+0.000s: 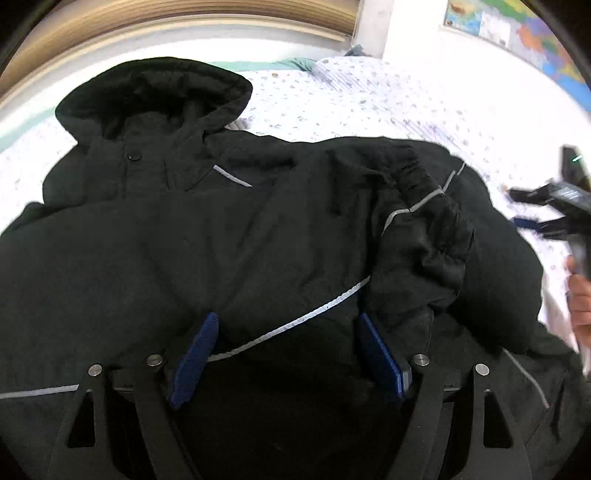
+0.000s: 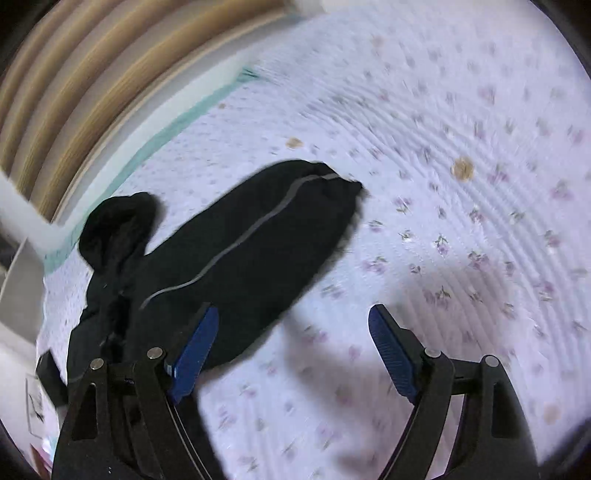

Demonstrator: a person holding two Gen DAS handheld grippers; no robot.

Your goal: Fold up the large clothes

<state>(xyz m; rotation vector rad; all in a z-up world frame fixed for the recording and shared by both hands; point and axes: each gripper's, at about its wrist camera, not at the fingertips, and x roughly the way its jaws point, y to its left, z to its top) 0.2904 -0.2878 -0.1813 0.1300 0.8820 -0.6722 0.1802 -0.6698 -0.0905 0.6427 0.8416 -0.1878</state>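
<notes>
A black hooded jacket (image 1: 258, 229) with thin grey piping lies spread on the flowered bed sheet (image 1: 351, 96), its hood (image 1: 155, 92) at the far end. One sleeve (image 1: 417, 206) is laid across the chest. My left gripper (image 1: 288, 354) hangs open just over the jacket's lower body, its blue pads wide apart and not pinching the cloth. In the right wrist view the other sleeve (image 2: 251, 240) stretches out over the sheet (image 2: 443, 221), with the hood (image 2: 118, 225) at the left. My right gripper (image 2: 295, 354) is open above bare sheet beside that sleeve, nothing between its fingers.
In the left wrist view the right gripper (image 1: 517, 208) shows at the right edge, held by a hand (image 1: 580, 295). A wooden headboard (image 1: 184, 22) runs along the bed's far side. A colourful map (image 1: 517, 33) hangs on the wall. A teal cloth edge (image 2: 155, 147) borders the sheet.
</notes>
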